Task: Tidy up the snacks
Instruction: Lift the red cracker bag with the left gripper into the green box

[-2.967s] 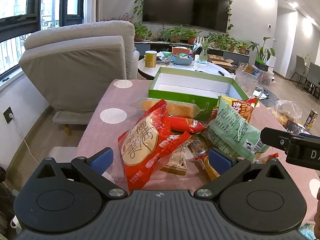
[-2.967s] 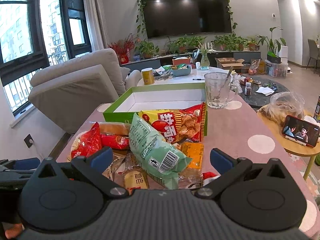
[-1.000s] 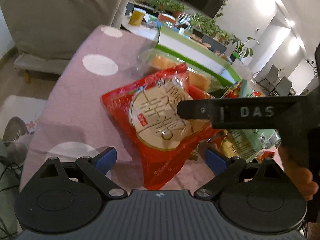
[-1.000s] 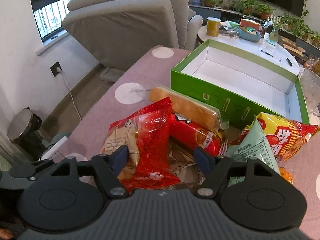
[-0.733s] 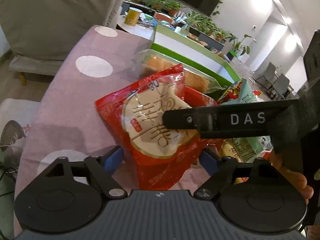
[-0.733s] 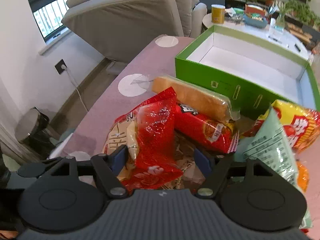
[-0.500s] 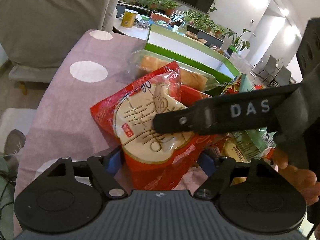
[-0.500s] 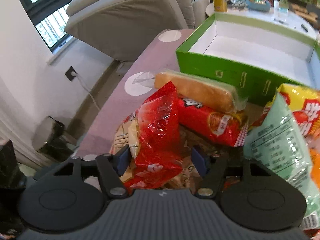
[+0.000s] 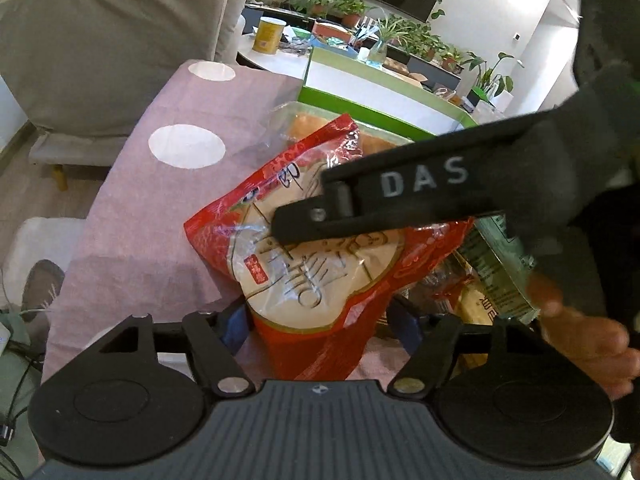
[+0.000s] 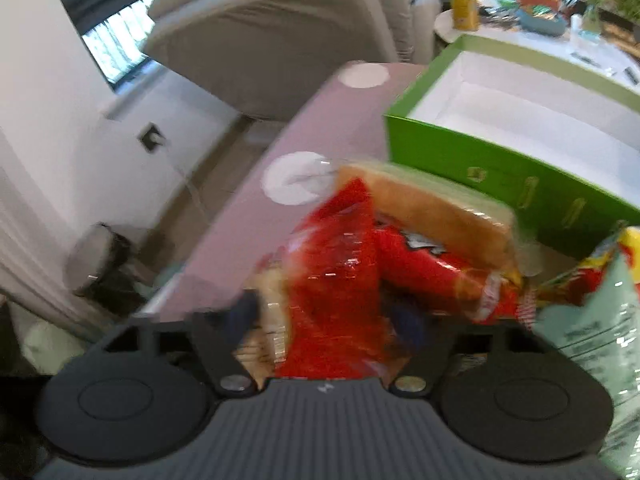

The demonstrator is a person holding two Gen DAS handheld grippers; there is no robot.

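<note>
A red bag of round crackers (image 9: 320, 264) lies on the pink dotted tablecloth (image 9: 168, 200) at the front of a snack pile. My left gripper (image 9: 320, 320) has closed in on its near end, a blue pad on each side. My right gripper (image 10: 324, 320) also has closed in on the same red bag (image 10: 332, 264) from the other side; its black finger (image 9: 400, 196) crosses over the bag in the left wrist view. The open green box (image 10: 520, 184) with a white inside stands behind the pile. The right wrist view is blurred.
A wrapped bread loaf (image 10: 424, 204), a long red packet (image 10: 436, 268), a pale green bag (image 10: 600, 336) and a yellow-red chip bag (image 10: 600, 268) lie between the red bag and the box. A grey armchair (image 9: 108, 52) stands left of the table. A round side table (image 9: 280, 60) with a yellow can is behind.
Both grippers have moved in on the red cracker bag and narrowed around it. The right gripper's finger now lies across the bag in the left wrist view.
</note>
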